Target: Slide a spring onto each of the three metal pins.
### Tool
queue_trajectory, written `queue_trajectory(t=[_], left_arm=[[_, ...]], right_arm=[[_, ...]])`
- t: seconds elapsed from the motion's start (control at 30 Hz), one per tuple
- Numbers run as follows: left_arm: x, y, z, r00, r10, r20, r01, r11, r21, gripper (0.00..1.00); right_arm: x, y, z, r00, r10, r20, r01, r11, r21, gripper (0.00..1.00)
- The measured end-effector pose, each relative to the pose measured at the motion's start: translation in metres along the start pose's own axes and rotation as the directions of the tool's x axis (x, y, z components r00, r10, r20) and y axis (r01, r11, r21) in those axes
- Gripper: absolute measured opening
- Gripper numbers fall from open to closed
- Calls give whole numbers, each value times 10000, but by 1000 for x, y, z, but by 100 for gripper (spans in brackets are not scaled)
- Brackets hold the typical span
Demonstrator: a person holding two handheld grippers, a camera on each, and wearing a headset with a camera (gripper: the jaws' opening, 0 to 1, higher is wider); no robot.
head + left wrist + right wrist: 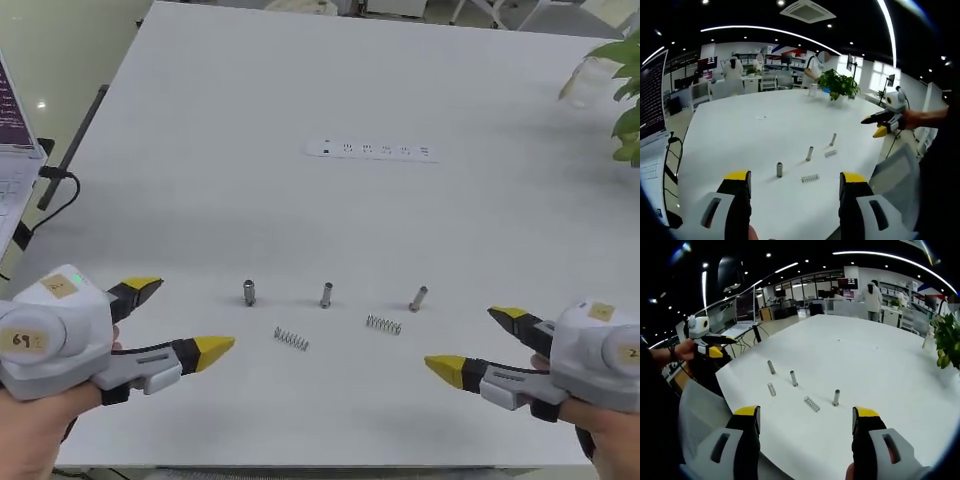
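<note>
Springs, two of them, lie loose on the white counter (200,210), just in front of a row of three metal pins standing on end. The left spring (291,339) rests on the person's side of the row, between the left pin (249,292) and the middle pin (326,294). The right spring (383,324) lies just beside the right pin (418,298), slightly ahead of it. The left pin looks thicker than its neighbours and may already wear a spring, though it is too small to be sure.

At the near left edge, the left hand-held gripper (178,317) hangs above the counter, its yellow-tipped jaws spread wide and holding nothing. The right hand-held gripper (476,340) sits opposite at the near right, jaws equally wide and holding nothing. Both are well apart from the pins and springs.

A round sticker (23,341) on the left hand-held gripper reads "69", followed by a mark too blurred to read. A label (629,354) on the right hand-held gripper begins with "2" and is cut off at the frame edge.

Farther back, a white power strip (372,150) lies across the middle of the counter. A laptop (10,150) sits at the far left, its on-screen text illegible. A black cable (58,195) trails beside the laptop, and a green plant (625,90) stands at the far right.
</note>
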State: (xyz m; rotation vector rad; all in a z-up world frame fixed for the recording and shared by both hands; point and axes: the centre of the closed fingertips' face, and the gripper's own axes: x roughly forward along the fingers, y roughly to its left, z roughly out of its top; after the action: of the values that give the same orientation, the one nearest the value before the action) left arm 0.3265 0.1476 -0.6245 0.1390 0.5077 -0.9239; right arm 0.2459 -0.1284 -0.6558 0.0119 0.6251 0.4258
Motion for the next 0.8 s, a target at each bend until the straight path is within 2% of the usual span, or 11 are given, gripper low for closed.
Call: queue_trajectory(t=[0.13,0.23,0.47,0.8], left_arm=[[7,-3,2,9994,-302,-160,306,9992,263,67],[13,-7,1,9973,-567,-475,604,9949,802,67],[27,-16,7,9937,-963,-579,1021,9888,1085,66],[46,-31,1,9764,-1695,-1340,1945,9595,2039,64]], right_arm=[[-2,0,-3,10000,-67,-19,67,10000,68,74],[-4,0,-5,9999,-113,-29,113,9999,99,74],[-9,-2,-8,9996,-294,54,293,9992,284,75],[-16,-4,-11,9990,-432,130,426,9982,418,74]])
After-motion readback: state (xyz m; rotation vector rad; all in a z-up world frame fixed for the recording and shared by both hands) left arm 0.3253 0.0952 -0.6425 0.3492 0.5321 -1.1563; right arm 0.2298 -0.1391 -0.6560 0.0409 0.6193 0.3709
